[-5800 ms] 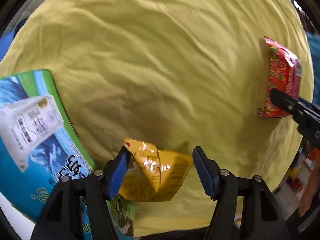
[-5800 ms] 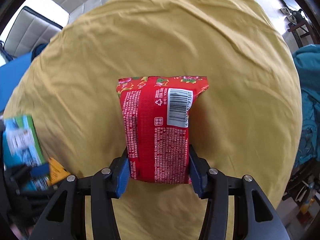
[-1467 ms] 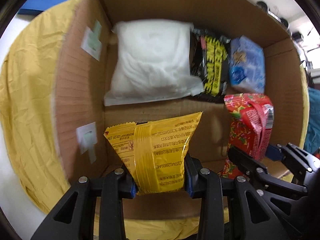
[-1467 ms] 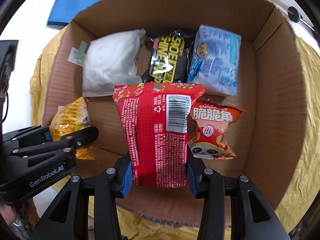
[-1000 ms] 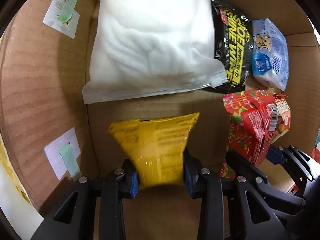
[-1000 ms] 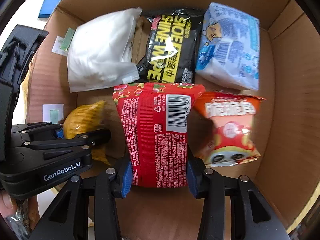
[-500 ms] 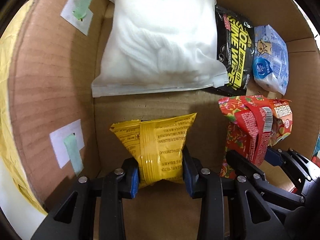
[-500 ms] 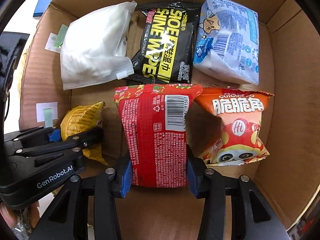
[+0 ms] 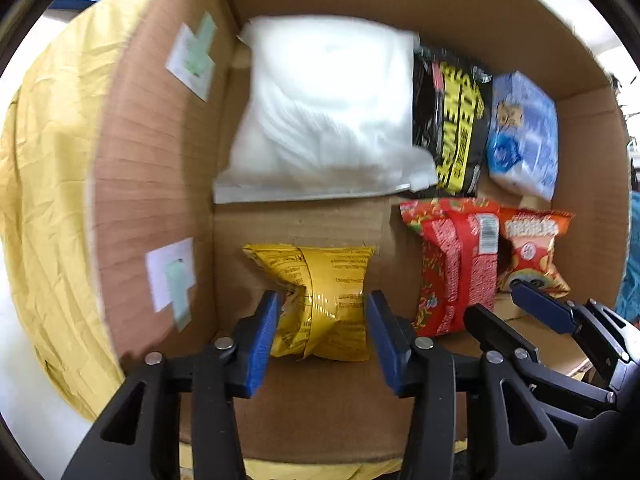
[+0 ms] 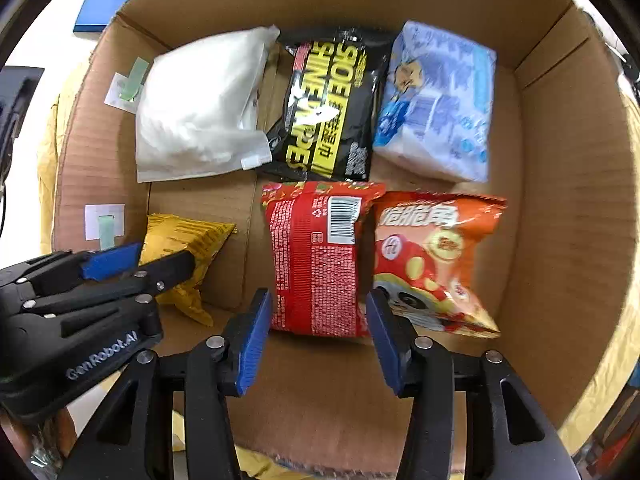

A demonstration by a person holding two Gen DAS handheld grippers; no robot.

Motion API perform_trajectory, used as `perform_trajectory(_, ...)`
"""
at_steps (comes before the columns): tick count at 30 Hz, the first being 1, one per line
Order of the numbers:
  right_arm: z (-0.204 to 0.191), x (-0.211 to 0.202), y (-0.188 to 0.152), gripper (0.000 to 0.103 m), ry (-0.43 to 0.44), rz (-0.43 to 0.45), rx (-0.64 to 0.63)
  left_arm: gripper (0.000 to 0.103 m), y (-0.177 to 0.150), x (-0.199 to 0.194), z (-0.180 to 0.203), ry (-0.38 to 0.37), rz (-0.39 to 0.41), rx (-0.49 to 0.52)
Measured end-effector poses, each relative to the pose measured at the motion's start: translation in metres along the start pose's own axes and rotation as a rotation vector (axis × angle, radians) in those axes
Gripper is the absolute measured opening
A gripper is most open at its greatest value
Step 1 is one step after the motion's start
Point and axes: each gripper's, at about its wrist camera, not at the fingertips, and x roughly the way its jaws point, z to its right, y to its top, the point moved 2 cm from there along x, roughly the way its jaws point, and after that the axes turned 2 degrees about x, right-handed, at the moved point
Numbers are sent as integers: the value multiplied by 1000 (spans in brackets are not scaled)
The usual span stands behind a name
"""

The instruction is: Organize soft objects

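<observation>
A yellow snack packet lies on the floor of the cardboard box, in the near left corner. My left gripper is open, its blue pads either side of the packet with small gaps. A red snack packet lies on the box floor in the right wrist view. My right gripper is open around its near end. The red packet also shows in the left wrist view, and the yellow packet in the right wrist view. The left gripper shows there too.
In the box lie a white soft pack, a black and yellow wipes pack, a blue tissue pack and an orange snack bag. A yellow cloth lies under the box.
Both grippers have opened and let go of their packets, which now rest on the box floor. Both grippers have drawn back a little.
</observation>
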Motion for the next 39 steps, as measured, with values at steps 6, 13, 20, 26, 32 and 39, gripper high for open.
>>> perform_trajectory(6, 7, -21, -3, 54, -32, 34, -3, 66, -5, -26, -3, -2, 74, -22)
perform_trajectory(13, 25, -44, -4, 87, -70, 90, 47, 95, -9, -49, -5, 52, 158, -43)
perform_trajectory(20, 44, -61, -12, 95, -88, 121, 78, 101, -20, -63, -4, 54, 201, -44)
perform_trajectory(26, 46, -90, -27, 101, -91, 172, 86, 101, -28, -100, 8, 53, 285, -39)
perform_trajectory(32, 43, -162, -57, 102, -80, 294, 84, 101, -60, -165, 20, 33, 417, -30)
perform_trajectory(39, 34, -244, -99, 103, -77, 418, 57, 101, -98, -231, 31, 27, 534, -26)
